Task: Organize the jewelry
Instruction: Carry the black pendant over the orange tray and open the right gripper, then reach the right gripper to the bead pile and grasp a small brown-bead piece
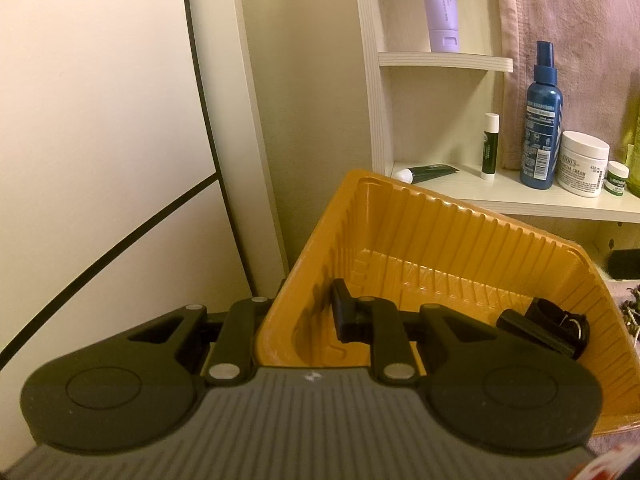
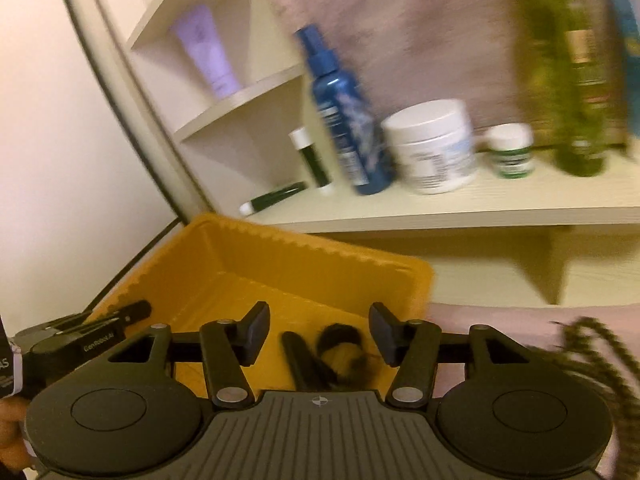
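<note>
An orange ribbed plastic tray [image 1: 440, 236] stands tilted under a shelf. My left gripper [image 1: 298, 312] is shut on the tray's left rim, one finger [image 1: 342, 310] inside the wall and the other hidden outside it. A black band-like piece [image 1: 544, 330] lies in the tray's right corner. In the right wrist view the tray [image 2: 256, 252] is in front, with the black piece [image 2: 332, 352] between the fingers of my right gripper [image 2: 318, 330], which is open and empty above it. A dark beaded strand [image 2: 600, 356] lies on pink cloth to the right.
A white shelf [image 1: 520, 196] carries a blue spray bottle [image 1: 540, 128], a white cream jar [image 1: 582, 164], a small green-labelled jar [image 1: 616, 178], a lip-balm stick [image 1: 490, 146], a dark tube [image 1: 430, 172] and a green bottle [image 2: 568, 76]. A lilac tube [image 1: 440, 4] stands higher up.
</note>
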A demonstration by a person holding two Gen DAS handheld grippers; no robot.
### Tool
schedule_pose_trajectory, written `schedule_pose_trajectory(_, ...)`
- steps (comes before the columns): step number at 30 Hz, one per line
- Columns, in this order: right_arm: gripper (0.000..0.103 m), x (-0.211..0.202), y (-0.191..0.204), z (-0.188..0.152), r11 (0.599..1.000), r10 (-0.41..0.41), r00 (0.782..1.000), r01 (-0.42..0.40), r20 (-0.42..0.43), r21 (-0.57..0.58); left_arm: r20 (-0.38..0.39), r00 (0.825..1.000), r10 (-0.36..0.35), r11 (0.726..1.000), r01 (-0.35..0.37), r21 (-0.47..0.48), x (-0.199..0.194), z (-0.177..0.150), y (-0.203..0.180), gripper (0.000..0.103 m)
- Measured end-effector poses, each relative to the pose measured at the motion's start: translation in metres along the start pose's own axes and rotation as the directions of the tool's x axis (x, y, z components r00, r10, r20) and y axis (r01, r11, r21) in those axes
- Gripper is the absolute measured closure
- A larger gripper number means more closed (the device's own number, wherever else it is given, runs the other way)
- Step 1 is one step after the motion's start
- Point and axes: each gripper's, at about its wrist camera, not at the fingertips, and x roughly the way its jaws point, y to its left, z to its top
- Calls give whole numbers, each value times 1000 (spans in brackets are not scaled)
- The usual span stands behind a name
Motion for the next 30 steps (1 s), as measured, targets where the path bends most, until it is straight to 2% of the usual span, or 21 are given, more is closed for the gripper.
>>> schedule_pose_trajectory(6, 48, -44, -30, -13, 992, -108, 994, 107, 15, 63, -1, 1000, 0, 1000, 0, 1, 0, 0, 0, 83)
schedule_pose_trajectory(12, 48, -80, -54, -31, 968, -229, 973, 227, 4, 104, 0, 1000, 4, 1000, -4, 16, -1, 0, -2, 83)
schedule_pose_trajectory(16, 48, -93, -62, -40, 957, -271, 962, 272, -26, 98, 1, 1000, 5, 1000, -5, 25, -2, -1, -2, 83)
schedule_pose_trajectory(30, 48, -106, -62, -58, 951, -298, 948, 305, -114, 47, 3, 1000, -5, 999, 5, 37, -5, 0, -1, 84)
